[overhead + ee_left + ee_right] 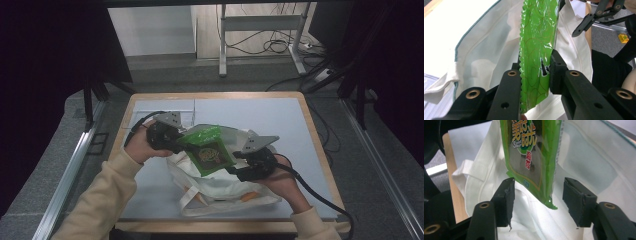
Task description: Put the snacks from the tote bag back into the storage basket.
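A lab-like recording room was indicated by dark curtains (45,75), floor cables (272,46) and a metal frame (260,22).

The table (280,107) is lit evenly and softly from above, while the upper left and upper right of the high view are lost in darkness. Glare is seen on the green packet (537,32) in the left gripper view. Near black parts at the bottom edges are rendered slightly soft.
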### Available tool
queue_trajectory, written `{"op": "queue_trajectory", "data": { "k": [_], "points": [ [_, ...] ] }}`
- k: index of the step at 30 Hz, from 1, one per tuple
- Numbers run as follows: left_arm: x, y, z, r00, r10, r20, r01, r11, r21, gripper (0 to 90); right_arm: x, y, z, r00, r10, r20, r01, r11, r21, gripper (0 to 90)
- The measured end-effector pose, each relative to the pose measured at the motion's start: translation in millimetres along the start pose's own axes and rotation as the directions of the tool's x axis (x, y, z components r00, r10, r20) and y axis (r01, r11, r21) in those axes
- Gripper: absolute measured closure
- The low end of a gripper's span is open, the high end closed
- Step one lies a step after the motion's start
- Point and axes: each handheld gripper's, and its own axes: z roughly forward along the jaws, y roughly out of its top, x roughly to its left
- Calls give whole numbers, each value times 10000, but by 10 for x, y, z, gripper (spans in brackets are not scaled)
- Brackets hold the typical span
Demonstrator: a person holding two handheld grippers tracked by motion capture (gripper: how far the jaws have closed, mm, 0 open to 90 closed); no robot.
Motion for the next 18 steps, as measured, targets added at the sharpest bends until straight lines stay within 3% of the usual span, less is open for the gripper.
{"op": "queue_trajectory", "data": {
  "k": [7, 13, 18],
  "points": [
    [22, -25, -38, 9997, -204, -100, 204, 9998, -78, 757, 41, -9, -71, 9997, 204, 97, -202, 9994, -272, 400],
    [44, -29, -58, 9994, -346, -100, 344, 9992, -216, 757, 21, -106, -147, 9972, 744, -53, -746, 9948, -689, 379],
    [72, -12, -99, 9988, -460, -195, 452, 9983, -361, 756, 31, -171, -192, 9958, 896, -183, -910, 9909, -995, 364]
  ]
}}
